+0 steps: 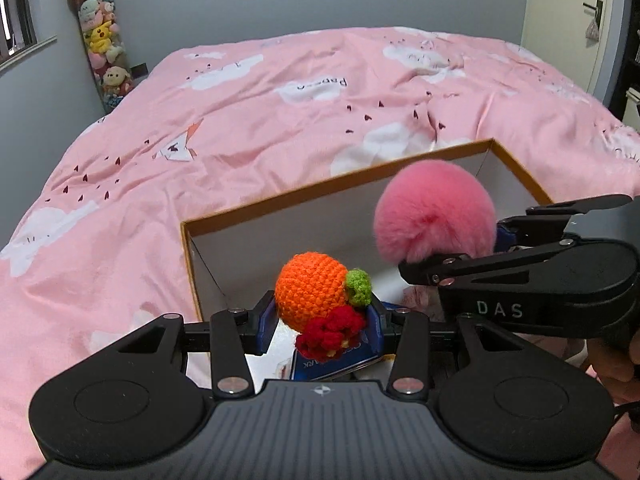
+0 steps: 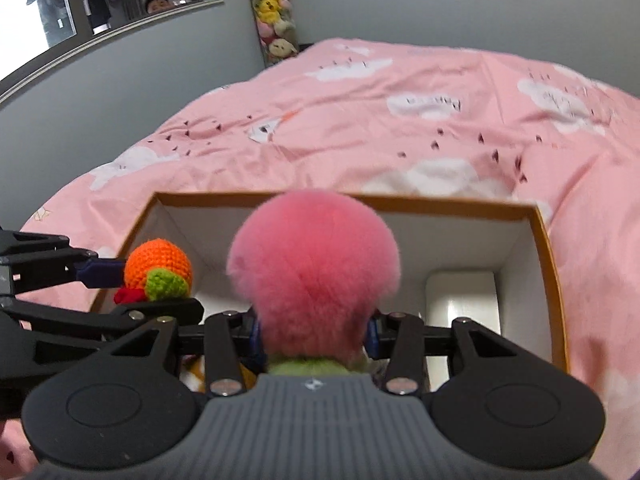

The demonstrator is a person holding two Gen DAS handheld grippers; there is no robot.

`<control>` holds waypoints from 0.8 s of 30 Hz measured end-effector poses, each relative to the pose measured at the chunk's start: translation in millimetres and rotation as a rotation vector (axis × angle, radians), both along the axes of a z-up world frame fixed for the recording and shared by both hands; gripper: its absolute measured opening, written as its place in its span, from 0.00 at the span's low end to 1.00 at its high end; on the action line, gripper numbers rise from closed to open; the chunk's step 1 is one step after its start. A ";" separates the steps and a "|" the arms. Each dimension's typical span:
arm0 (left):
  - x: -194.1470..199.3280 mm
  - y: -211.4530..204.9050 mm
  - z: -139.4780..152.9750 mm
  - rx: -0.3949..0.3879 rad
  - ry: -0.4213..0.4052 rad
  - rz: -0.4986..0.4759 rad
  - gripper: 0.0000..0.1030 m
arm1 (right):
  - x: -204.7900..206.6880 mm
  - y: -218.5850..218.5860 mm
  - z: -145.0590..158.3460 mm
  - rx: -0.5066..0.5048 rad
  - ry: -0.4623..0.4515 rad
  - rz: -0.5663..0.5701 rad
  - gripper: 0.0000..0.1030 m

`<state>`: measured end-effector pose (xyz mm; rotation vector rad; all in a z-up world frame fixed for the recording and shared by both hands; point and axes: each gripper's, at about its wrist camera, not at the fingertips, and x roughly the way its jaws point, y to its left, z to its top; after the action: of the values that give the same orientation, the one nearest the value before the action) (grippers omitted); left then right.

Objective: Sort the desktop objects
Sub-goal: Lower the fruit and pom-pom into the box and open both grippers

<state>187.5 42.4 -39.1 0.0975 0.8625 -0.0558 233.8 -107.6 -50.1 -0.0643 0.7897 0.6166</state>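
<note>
the open box (image 2: 554, 280) has bare white floor at its far end, free to enter from above. a white container (image 2: 460, 300) fills its near right corner. the two grippers crowd the near rim side by side. the pink bedspread (image 1: 240, 120) beyond lies bare.

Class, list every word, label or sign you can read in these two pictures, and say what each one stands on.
"DAS": white letters on the side of the right gripper, seen from the left wrist.
"Papero" or similar: on a white cloud of the pink duvet, upside down, uncertain.
Print on the blue packet in the box: upside down, mostly hidden, unreadable.
Other cloud lettering: too blurred.
</note>
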 end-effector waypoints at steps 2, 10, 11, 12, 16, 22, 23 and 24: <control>0.2 -0.5 -0.4 0.004 0.010 0.004 0.49 | 2.5 -3.2 -4.0 0.009 0.025 -0.015 0.48; 3.1 0.8 -1.9 0.026 0.053 0.033 0.50 | -3.0 -6.0 -1.1 0.013 0.011 -0.014 0.47; 3.1 0.8 -1.9 0.027 0.052 0.035 0.50 | -3.4 -6.8 -0.2 0.015 0.009 -0.016 0.47; 3.1 0.9 -1.9 0.029 0.052 0.037 0.50 | -3.6 -8.3 0.7 0.022 0.011 -0.018 0.47; 2.3 0.9 -1.4 0.030 0.052 0.035 0.50 | -5.9 -12.5 3.3 0.043 0.019 -0.032 0.48; 2.6 0.6 -2.0 0.040 0.054 0.033 0.55 | -13.0 -15.5 7.1 0.083 -0.004 -0.034 0.56; 2.4 0.2 -2.3 0.042 0.051 0.030 0.55 | -13.6 -15.3 7.3 0.082 -0.011 -0.033 0.57; 2.0 -0.2 -2.3 0.047 0.049 0.027 0.57 | -13.8 -15.2 7.3 0.080 -0.016 -0.034 0.57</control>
<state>189.5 42.2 -41.4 0.1288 0.9137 -0.0132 219.9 -122.8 -42.8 0.0173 0.7488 0.6141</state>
